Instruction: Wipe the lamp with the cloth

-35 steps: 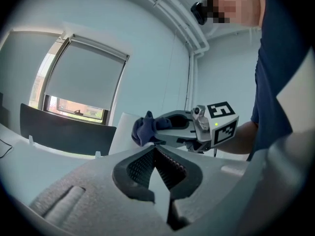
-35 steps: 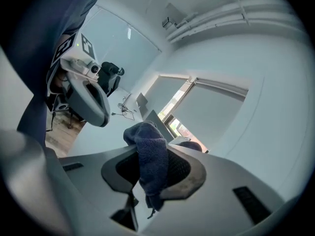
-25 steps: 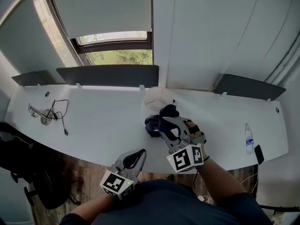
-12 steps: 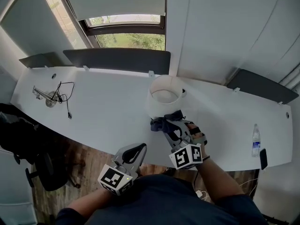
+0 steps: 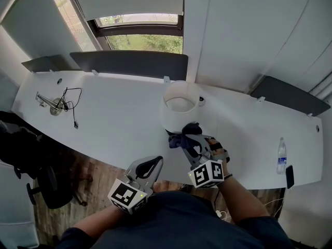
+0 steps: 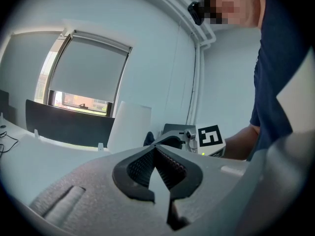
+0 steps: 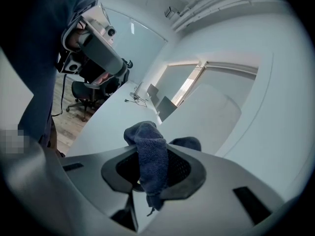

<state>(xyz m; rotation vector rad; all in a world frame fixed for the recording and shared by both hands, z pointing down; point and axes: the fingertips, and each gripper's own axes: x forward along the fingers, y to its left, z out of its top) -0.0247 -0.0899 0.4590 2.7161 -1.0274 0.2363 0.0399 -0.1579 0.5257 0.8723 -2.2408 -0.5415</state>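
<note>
Holding the cloth (image 5: 181, 138) against the near lower side of the lamp (image 5: 179, 105) shade. Right gripper (image 5: 188, 141) is clamped on it, with a wad sticking out front as the wiping pad. Left gripper (image 5: 154, 163) has jaws together and empty, hanging off the desk (image 5: 114, 134) edge (probably just out of the way).

"Foot of the lamp (image 5: 179, 104): can you see it?"

"No. In my head view the cloth (image 5: 180, 137) and my right gripper (image 5: 190, 143) cover its lower front. I can't tell where cloth meets shade."

"Bottle label?"

"The bottle (image 5: 281, 157) is too small to read. So is that metal piece (image 5: 51, 106) far left, too small to name."
</note>
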